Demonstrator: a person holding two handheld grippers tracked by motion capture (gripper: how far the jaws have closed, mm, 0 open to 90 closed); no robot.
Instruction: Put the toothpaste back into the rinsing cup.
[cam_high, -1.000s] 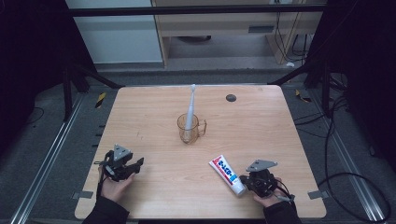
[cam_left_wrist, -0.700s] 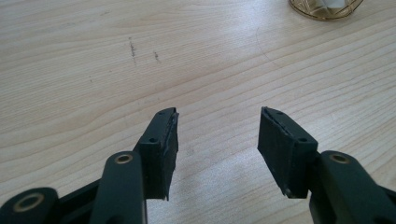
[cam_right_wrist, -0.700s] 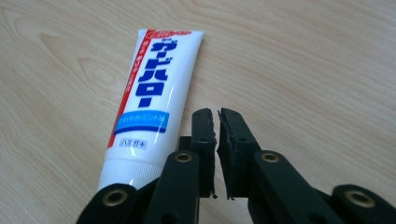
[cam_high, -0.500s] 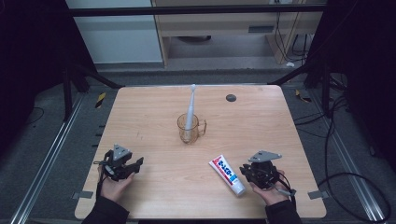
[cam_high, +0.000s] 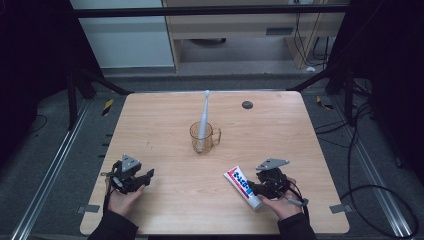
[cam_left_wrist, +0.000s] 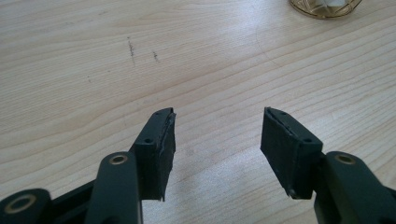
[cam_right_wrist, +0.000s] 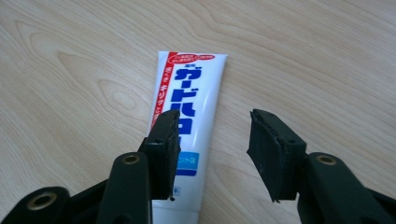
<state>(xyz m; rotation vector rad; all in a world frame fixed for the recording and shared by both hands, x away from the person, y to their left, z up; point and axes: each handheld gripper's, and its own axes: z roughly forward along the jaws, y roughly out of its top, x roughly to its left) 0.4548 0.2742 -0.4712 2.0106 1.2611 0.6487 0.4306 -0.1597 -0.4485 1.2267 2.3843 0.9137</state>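
A white toothpaste tube (cam_high: 242, 186) with blue and red print lies flat on the wooden table (cam_high: 165, 125) at the front right. My right gripper (cam_high: 252, 189) hovers over its cap end. In the right gripper view the tube (cam_right_wrist: 187, 93) lies under the left jaw and part of the gap. The right gripper (cam_right_wrist: 212, 119) has just been opening and its pads stand off the tube. My left gripper (cam_high: 145, 177) rests at the front left. Its jaws (cam_left_wrist: 218, 116) have just been opening a little, with only bare wood between them.
A clear amber cup (cam_high: 202, 137) stands at mid-table with a white toothbrush (cam_high: 204, 112) upright in it; its base shows in the left gripper view (cam_left_wrist: 327, 7). A small dark disc (cam_high: 247, 104) lies near the far edge. Cables run over the floor on the right.
The right gripper has risen slightly and its jaws have spread apart over the toothpaste tube, which stays flat on the table. The left hand has kept its place.
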